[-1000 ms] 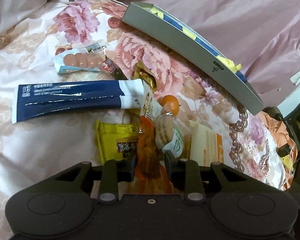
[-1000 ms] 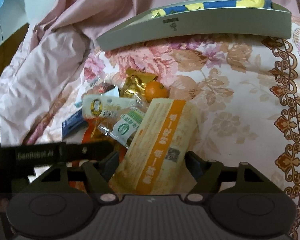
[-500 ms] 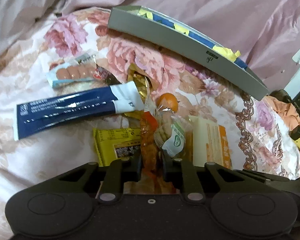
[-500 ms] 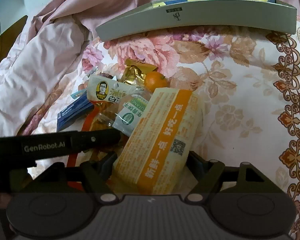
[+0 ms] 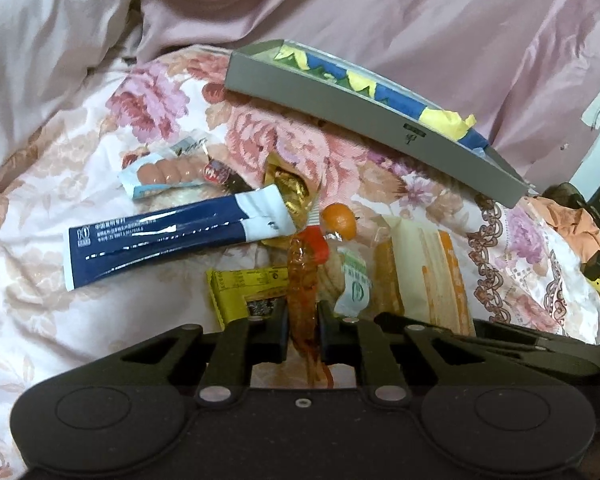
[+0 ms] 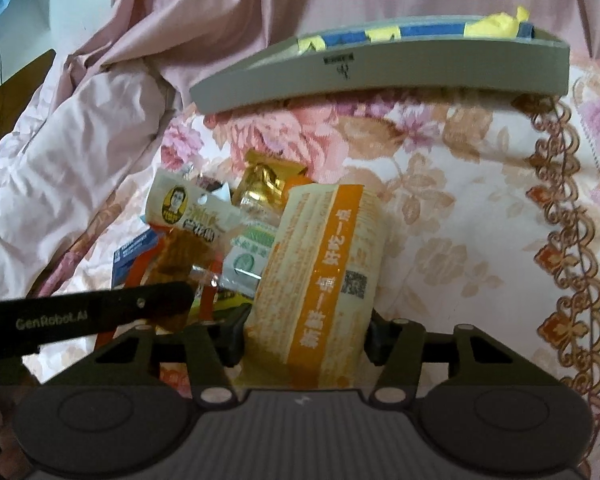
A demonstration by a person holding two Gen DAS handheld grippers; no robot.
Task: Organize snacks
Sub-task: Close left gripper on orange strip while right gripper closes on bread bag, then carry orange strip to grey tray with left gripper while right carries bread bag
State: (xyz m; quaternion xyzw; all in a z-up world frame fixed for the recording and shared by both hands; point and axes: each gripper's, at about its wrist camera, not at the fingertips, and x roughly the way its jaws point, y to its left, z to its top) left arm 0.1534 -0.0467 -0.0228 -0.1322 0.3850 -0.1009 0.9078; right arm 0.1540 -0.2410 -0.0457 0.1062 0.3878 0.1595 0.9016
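On the floral bedspread lies a heap of snacks. My left gripper is shut on a clear orange-red snack packet, which stands on edge between the pads; its white printed top shows in the right wrist view. My right gripper has its jaws closing on a cream-and-orange wafer packet, and both pads touch its sides. A grey tray with blue and yellow packets inside rests at the back of the bed, also in the right wrist view.
A long dark blue packet, a sausage packet, a yellow packet, a gold wrapper, a small orange and a green-and-white packet lie in the heap. Pink bedding is bunched behind and to the left.
The left jaws have closed onto the orange-red packet and raised it slightly. The right jaws have narrowed around the wafer packet, which now stands steeper.
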